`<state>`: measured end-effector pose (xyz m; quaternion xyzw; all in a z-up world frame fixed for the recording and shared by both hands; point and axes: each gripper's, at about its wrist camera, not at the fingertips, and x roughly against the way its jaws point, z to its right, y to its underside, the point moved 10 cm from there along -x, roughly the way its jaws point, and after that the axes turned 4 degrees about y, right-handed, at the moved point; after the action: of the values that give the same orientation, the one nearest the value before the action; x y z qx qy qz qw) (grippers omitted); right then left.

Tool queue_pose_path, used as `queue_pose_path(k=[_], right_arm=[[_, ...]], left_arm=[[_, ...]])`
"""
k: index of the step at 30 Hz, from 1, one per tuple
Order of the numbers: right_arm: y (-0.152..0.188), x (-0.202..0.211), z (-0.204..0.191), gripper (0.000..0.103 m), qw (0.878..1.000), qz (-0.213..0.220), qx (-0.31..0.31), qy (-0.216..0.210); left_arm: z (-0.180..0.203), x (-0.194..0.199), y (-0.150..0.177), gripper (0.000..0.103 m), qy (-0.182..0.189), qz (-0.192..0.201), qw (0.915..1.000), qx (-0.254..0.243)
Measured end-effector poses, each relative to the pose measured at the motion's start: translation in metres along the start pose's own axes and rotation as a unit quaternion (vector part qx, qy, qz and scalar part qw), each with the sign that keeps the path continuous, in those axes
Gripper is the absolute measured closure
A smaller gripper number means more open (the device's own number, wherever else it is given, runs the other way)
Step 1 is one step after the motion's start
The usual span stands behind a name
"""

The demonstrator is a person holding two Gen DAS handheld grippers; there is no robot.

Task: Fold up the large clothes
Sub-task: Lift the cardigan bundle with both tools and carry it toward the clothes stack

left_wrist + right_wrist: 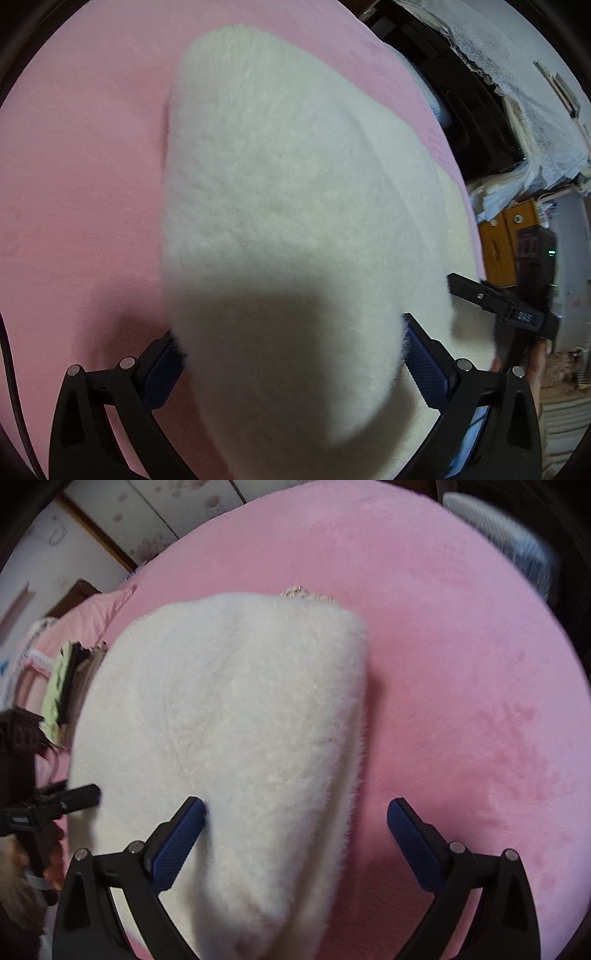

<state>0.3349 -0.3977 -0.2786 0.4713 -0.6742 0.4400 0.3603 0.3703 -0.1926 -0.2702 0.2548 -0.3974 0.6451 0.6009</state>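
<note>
A white fluffy garment lies folded over on a pink bedspread. My left gripper is open, its blue-padded fingers wide apart with a thick bulge of the garment between them. In the right wrist view the same garment runs up from the lens. My right gripper is open too; the garment touches its left pad, while the right pad stands clear over the bedspread. Each gripper also shows in the other's view, hand-held: the right gripper and the left gripper.
Dark wooden furniture, lace cloth and an orange cabinet stand past the bed's right edge. A pile of clothes and a pink pillow lie at the bed's left. A pale cushion sits far right.
</note>
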Motion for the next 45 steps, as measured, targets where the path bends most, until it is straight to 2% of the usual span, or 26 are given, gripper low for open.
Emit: queue_pose_path(k=[4,7,10,11,13,16,18,20,23,26,32,36,41,45], right_arm=[[0.002,-0.013,0.002,0.000,0.997,-0.018,-0.025,-0.069],[0.003,-0.016,-0.003,0.000,0.995,-0.020,-0.018,-0.097],[0.008,-0.022,-0.028,0.003,0.991,-0.035,0.009,-0.131],[0.009,-0.025,-0.036,0.010,0.990,-0.039,0.018,-0.136],[0.009,-0.029,-0.044,0.011,0.991,-0.036,0.025,-0.130],[0.008,-0.023,-0.047,0.020,0.990,-0.019,0.025,-0.136],[0.005,-0.016,-0.047,0.036,0.990,-0.003,0.028,-0.137],[0.003,-0.009,-0.049,0.046,0.991,0.011,0.035,-0.131],[0.001,-0.001,-0.056,0.053,0.992,0.022,0.034,-0.121],[0.002,0.014,-0.066,0.059,0.991,0.038,0.034,-0.120],[0.017,0.037,-0.114,0.061,0.989,0.040,0.026,-0.138],[0.023,0.047,-0.178,0.061,0.985,0.048,0.039,-0.159],[0.002,0.052,-0.293,0.061,0.974,0.067,0.068,-0.204],[-0.039,0.052,-0.407,0.061,0.962,0.091,0.107,-0.236]], left_arm=[[-0.006,-0.006,0.001,0.000,0.047,-0.013,0.9987,0.013],[-0.007,-0.007,0.001,0.000,0.061,-0.013,0.9980,0.013],[-0.006,-0.011,0.002,0.000,0.069,-0.011,0.9975,0.012],[-0.005,-0.010,0.001,0.000,0.069,-0.010,0.9975,0.013],[-0.010,-0.010,0.004,0.000,0.074,-0.005,0.9971,0.019],[-0.009,-0.011,0.003,0.000,0.069,0.012,0.9974,0.018],[-0.003,-0.010,0.002,0.006,0.058,0.029,0.9978,0.010],[0.003,-0.005,0.002,0.017,0.053,0.039,0.9978,0.000],[0.007,0.011,0.002,0.026,0.050,0.054,0.9972,-0.012],[0.012,0.032,0.004,0.031,0.051,0.066,0.9964,-0.017],[0.009,0.111,0.015,0.033,0.051,0.092,0.9938,-0.035],[-0.010,0.177,0.022,0.033,0.039,0.109,0.9923,-0.045],[-0.053,0.288,0.014,0.033,0.009,0.144,0.9884,-0.048],[-0.111,0.400,-0.013,0.032,-0.023,0.184,0.9812,-0.053]])
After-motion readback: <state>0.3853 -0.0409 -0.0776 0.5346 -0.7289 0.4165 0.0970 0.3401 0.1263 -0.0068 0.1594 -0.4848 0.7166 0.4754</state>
